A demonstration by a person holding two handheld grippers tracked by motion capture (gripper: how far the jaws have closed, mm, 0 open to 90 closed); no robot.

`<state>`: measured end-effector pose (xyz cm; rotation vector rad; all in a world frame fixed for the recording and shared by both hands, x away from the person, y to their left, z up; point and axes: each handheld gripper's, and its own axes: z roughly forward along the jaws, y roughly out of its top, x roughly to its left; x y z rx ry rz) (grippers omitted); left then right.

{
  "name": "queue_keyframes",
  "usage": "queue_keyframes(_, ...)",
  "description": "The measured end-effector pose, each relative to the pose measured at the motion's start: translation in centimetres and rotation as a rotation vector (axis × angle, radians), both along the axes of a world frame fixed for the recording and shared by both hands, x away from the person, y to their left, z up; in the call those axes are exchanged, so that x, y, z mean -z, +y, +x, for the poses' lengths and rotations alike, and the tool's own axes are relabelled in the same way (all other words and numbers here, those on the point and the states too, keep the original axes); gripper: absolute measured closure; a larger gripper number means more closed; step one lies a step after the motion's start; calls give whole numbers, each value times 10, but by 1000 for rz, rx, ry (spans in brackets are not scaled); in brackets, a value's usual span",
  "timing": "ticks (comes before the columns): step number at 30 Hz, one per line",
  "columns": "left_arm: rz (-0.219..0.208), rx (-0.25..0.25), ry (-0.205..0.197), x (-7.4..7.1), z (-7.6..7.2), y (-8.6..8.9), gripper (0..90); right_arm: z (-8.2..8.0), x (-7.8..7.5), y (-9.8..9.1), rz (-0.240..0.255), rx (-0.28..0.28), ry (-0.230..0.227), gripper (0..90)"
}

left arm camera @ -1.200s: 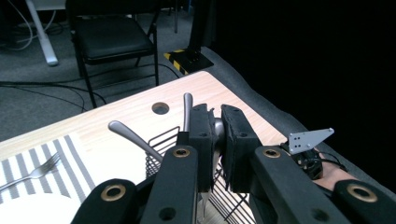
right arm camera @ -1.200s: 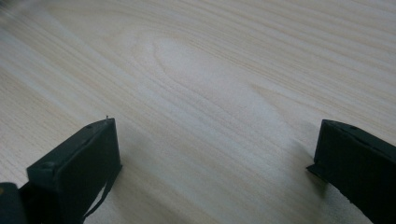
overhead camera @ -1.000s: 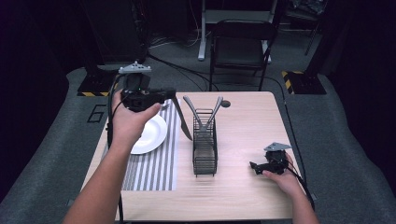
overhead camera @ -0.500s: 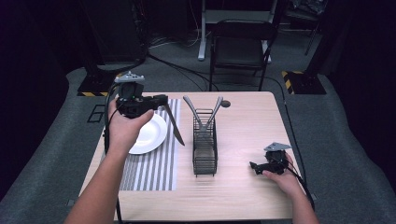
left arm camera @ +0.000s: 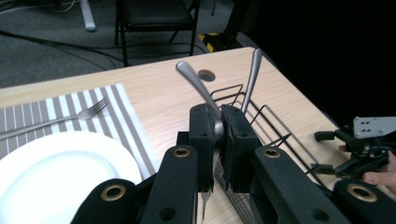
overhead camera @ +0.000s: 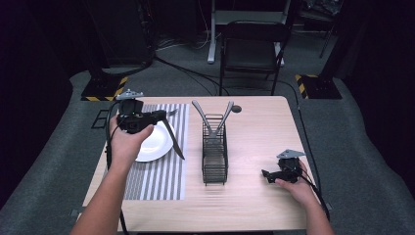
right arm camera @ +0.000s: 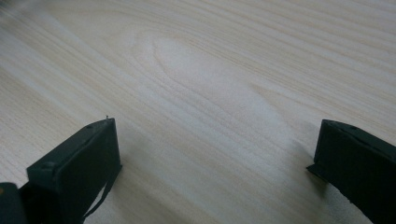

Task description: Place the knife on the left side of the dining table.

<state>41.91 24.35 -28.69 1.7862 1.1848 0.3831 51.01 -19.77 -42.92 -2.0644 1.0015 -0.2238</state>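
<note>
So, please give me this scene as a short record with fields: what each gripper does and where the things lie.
left gripper: shut on knife, held above the mat edge
right gripper: fingers open, holds nothing, low on table
plate: white, on striped mat
fork: on mat, behind plate
wire rack: centre of table, two utensil handles stand in it

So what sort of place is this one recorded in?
Probably a lab or studio mocked up for table setting, not a real dining room: a wooden table with a striped placemat and white plate, set on grey floor with trailing cables and hazard-striped stand bases.
</note>
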Motion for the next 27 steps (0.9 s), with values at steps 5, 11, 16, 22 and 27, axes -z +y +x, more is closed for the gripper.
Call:
queue_keyframes(5, 3, -28, 15, 14, 2, 6, 836, 0, 0, -1, 6, 6, 1, 0)
queue_keyframes(11, -5, -54, 34, 27, 5, 13, 835, 0, 0, -1, 6, 6, 1, 0)
queue_keyframes(16, -8, -68, 50, 35, 7, 16, 835, 0, 0, -1, 11, 3, 4, 0)
queue_keyframes(22, -18, -82, 60, 42, 9, 18, 836, 0, 0, -1, 6, 4, 2, 0)
queue_keyframes(27, -37, -109, 67, 48, 9, 21, 835, 0, 0, -1, 6, 5, 1, 0)
